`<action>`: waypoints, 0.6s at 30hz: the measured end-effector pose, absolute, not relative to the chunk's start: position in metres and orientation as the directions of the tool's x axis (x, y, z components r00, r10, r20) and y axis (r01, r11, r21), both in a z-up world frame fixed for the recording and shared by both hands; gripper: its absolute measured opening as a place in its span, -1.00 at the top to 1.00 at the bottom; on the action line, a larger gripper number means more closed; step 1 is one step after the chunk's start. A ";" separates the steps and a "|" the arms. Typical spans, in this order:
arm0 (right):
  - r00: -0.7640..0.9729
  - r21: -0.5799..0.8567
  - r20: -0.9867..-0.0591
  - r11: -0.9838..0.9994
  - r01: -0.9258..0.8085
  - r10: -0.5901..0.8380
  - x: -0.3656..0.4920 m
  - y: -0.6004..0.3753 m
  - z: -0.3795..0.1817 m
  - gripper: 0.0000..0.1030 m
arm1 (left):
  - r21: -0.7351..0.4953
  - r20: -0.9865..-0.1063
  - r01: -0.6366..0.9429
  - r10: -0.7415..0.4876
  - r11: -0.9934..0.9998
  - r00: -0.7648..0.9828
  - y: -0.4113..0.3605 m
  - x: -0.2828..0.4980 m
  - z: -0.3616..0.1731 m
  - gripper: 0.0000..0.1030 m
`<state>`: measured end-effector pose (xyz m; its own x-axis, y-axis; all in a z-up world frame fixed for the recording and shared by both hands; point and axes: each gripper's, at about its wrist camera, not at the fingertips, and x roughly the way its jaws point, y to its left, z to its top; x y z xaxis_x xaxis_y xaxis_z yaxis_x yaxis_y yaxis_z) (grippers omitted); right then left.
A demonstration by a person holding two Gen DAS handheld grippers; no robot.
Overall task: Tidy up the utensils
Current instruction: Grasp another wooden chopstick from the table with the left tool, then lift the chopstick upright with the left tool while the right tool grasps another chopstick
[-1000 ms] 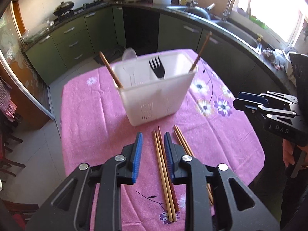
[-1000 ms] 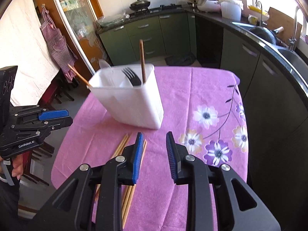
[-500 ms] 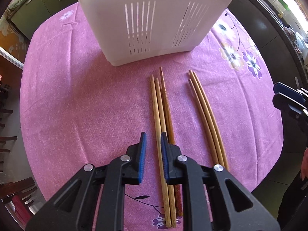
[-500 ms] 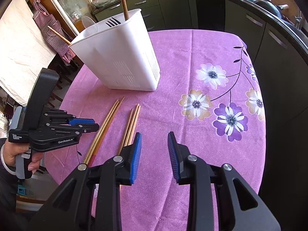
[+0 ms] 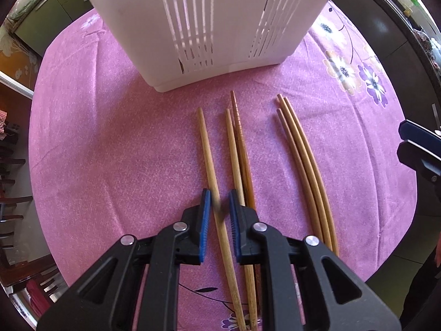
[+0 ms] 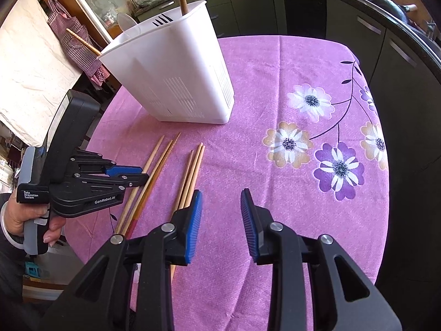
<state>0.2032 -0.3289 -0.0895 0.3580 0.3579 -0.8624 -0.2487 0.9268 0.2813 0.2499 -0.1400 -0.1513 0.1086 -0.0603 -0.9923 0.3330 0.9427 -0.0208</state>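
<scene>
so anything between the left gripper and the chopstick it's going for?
Nothing visible. The left gripper already straddles the leftmost chopstick, its jaws nearly closed around it. The neighbouring chopsticks lie just outside the right-hand finger, close but not between the jaws. The white holder stands beyond the tips.

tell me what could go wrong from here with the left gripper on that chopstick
1. The left gripper has just been closing around one chopstick, far from its tip; lifted from there it may droop or pivot in the pads.
2. Two more chopsticks lie right beside the right-hand finger, so they may get nudged or dragged along.
3. The white utensil holder stands close ahead, so a swinging tip could hit its wall.
</scene>
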 end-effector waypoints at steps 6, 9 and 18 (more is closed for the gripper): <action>0.347 0.276 -0.868 0.926 -0.257 0.355 0.202 -0.325 -0.092 0.40 | -0.040 -0.990 0.316 -0.081 0.948 0.115 -0.140 0.250 -0.153 0.86; 0.337 0.279 -0.872 0.926 -0.253 0.355 0.203 -0.324 -0.096 0.40 | -0.062 -0.984 0.303 -0.109 0.951 0.140 -0.127 0.246 -0.143 0.87; 0.281 0.288 -0.889 0.919 -0.268 0.360 0.214 -0.304 -0.109 0.40 | -0.055 -0.918 0.303 -0.167 0.952 0.361 -0.097 0.209 -0.063 0.87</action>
